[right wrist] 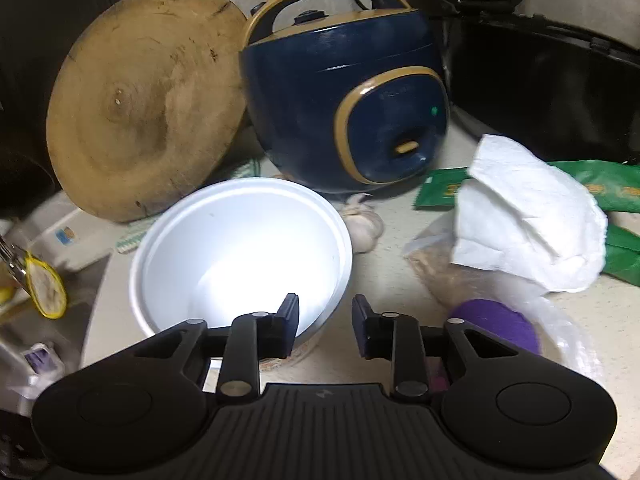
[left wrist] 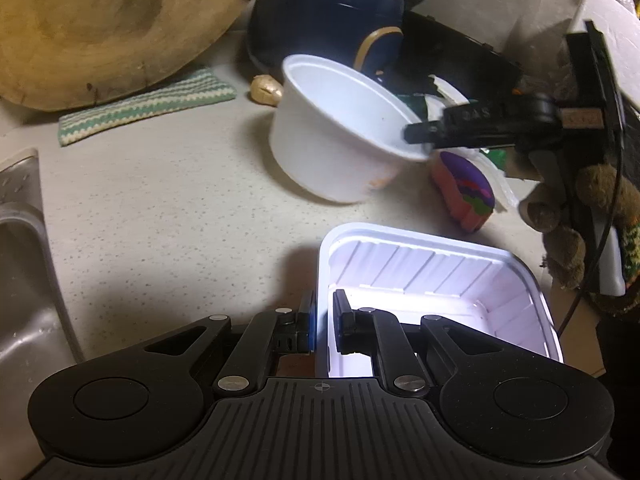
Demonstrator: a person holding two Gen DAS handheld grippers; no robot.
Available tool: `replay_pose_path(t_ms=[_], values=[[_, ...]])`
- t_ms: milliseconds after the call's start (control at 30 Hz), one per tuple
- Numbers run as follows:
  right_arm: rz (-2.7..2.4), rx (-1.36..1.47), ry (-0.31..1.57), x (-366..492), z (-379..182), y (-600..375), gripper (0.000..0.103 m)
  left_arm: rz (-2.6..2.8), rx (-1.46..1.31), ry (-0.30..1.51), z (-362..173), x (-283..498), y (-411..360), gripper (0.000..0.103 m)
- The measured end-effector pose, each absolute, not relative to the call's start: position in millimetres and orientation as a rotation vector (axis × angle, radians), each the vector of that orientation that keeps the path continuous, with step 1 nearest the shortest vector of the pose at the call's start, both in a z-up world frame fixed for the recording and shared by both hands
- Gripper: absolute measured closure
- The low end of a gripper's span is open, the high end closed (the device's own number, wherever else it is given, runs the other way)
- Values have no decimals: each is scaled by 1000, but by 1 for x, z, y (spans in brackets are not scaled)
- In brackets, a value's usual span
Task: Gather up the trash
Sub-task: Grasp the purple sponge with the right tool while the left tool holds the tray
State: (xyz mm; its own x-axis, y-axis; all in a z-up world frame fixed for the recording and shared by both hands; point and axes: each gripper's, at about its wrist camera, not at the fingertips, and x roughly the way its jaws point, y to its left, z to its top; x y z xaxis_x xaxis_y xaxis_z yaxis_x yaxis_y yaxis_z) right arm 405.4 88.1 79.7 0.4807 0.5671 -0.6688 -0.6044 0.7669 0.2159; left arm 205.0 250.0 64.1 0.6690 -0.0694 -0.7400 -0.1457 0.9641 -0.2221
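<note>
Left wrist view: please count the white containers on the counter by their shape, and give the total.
Round bowl: 1
Rectangular tray: 1
Total: 2

Nothing can be read with certainty: the green packet [right wrist: 444, 190] beside the rice cooker [right wrist: 344, 108] bears yellow print, too blurred.

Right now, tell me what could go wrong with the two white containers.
1. The white bowl sits tilted with its rim between the fingers of the right gripper, which look loosely set; it could slip out.
2. The left gripper pinches only one thin wall of the white tray; lifted, it may flex or swing.
3. Orange residue near the bowl's base could smear the counter.
</note>
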Motion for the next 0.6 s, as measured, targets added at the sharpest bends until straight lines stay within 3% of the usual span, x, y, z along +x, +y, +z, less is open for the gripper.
replay_pose_path(t_ms=[267,300,333,400,467,533,600], values=[[560,-73,691,417,96,19,76,20,-284,836,62,221,238,91],[589,-46,693,416,97,8,64,19,-281,837,61,223,236,91],[602,-25,695,414,98,-1,46,18,-276,839,60,224,235,91],[615,-18,671,406,100,-16,27,17,-266,843,59,226,233,91],[646,-52,640,392,101,-27,22,19,-260,842,59,226,233,91],[689,-100,634,381,97,-32,8,25,-268,840,59,224,236,91],[692,-156,648,372,84,-27,7,35,-275,837,59,224,238,91]])
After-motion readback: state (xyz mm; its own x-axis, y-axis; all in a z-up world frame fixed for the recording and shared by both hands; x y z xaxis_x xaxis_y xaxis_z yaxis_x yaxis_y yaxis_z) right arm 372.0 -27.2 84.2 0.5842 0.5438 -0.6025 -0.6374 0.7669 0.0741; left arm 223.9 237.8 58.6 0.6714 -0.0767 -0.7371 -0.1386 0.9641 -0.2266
